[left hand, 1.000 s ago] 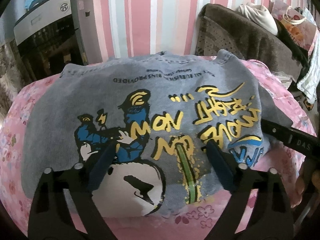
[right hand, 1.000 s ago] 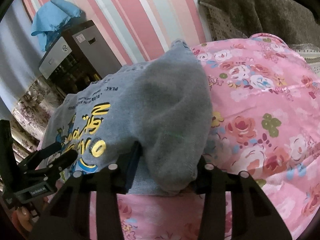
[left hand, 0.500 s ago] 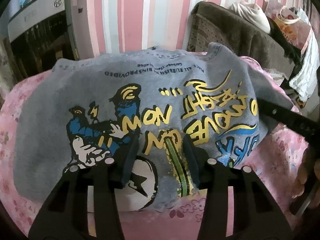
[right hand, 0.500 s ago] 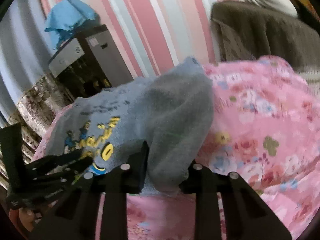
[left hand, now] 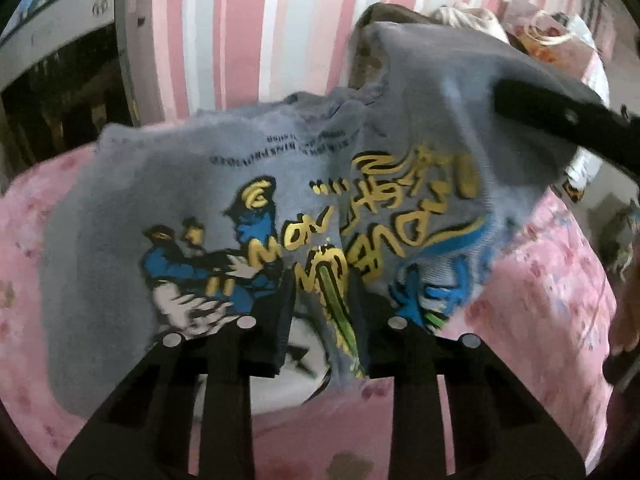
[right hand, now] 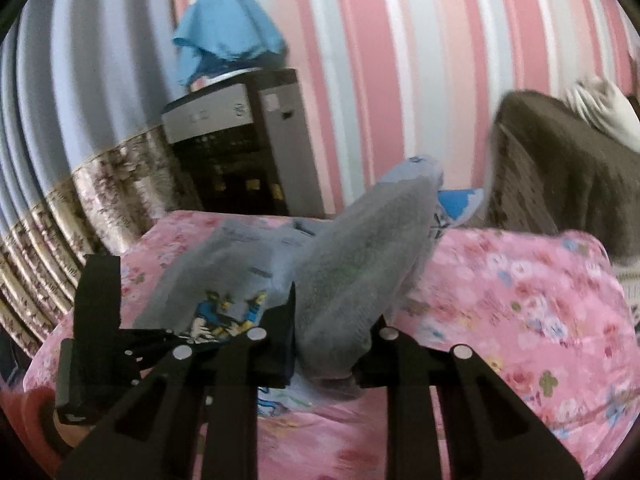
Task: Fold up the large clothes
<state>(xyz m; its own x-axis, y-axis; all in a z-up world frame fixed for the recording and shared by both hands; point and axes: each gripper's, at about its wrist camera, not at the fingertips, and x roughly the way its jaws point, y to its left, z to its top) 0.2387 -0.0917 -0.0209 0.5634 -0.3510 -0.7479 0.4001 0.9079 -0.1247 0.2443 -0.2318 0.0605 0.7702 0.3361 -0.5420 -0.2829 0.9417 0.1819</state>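
Note:
A grey sweatshirt with a blue and yellow cartoon print lies on a bed with a pink floral cover. My left gripper is at its near hem, jaws closing, with a fold of printed fabric pinched between the pads. The right gripper is closing on a plain grey side of the sweatshirt and holds it raised off the bed. In the left wrist view that lifted part hangs as a flap from one of the right gripper's fingers. The left gripper shows at the lower left of the right wrist view.
A grey and black cabinet with a blue cloth on top stands against the pink striped wall. A brown covered seat with light bundles is at the right. A hand shows at the right edge.
Both pairs of jaws narrowed onto the fabric. The right gripper rose and rolled, lifting its side of the sweatshirt off the bed. The left gripper moved slightly with the hem.

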